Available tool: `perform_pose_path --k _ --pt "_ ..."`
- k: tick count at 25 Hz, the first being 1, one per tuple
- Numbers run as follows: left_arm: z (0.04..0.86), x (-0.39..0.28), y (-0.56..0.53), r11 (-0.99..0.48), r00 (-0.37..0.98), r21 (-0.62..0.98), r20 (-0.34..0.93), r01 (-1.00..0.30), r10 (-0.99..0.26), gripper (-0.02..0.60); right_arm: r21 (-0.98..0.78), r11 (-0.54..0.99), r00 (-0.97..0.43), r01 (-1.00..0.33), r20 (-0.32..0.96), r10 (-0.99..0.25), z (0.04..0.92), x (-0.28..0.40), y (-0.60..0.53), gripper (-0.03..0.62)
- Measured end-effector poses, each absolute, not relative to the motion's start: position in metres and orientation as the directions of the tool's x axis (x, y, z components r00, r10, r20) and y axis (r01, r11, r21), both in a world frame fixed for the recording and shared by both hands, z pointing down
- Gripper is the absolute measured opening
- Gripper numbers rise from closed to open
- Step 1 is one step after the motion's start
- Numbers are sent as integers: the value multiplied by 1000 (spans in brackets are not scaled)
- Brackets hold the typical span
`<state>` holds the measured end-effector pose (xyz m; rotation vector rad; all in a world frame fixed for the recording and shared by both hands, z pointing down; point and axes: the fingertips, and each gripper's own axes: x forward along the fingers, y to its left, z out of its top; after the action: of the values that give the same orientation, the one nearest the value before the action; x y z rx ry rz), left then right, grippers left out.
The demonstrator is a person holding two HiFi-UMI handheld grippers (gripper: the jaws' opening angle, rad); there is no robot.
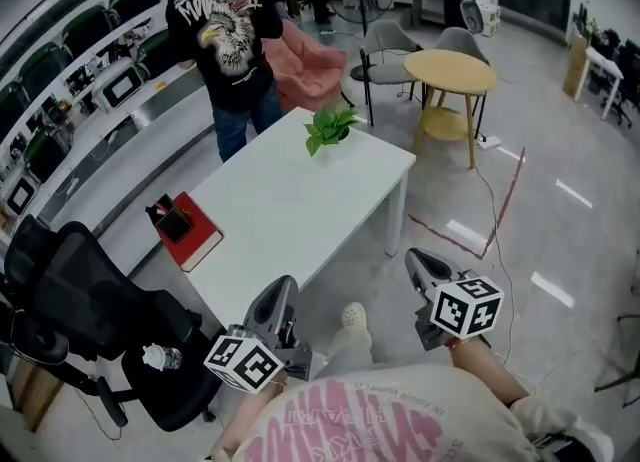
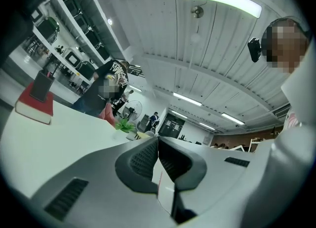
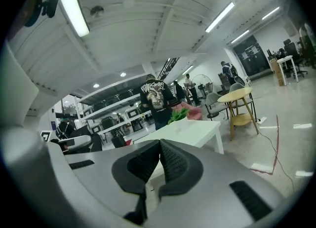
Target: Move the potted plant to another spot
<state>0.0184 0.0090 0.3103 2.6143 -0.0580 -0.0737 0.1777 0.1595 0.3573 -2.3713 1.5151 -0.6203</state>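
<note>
1. The potted plant (image 1: 333, 130) stands upright near the far end of the white counter (image 1: 290, 212), close to its far right corner, with bare counter all around it.
2. The left tongs (image 1: 282, 295) sit at the counter's near edge with their pads pressed together and nothing between them. In the left gripper view the potted plant (image 2: 126, 126) shows small and far off, a little left of the tips.
3. The right tongs (image 1: 425, 268) are likewise closed and empty, held off the counter's right side over the floor. In the right gripper view the potted plant (image 3: 178, 115) lies ahead, just right of the tips.
4. Both tongs are well apart from the plant, and neither looks clearly nearer. The reach probably runs the length of the counter, and the tongs must spread before they can take the pot.
</note>
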Motion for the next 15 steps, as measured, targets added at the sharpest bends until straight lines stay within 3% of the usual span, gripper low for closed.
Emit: perform_pose_path --k 15 --pt "367 170 -116 -830 999 556 34 -40 -26 25 -508 -408 330 -759 241 -913 395 318 35 20"
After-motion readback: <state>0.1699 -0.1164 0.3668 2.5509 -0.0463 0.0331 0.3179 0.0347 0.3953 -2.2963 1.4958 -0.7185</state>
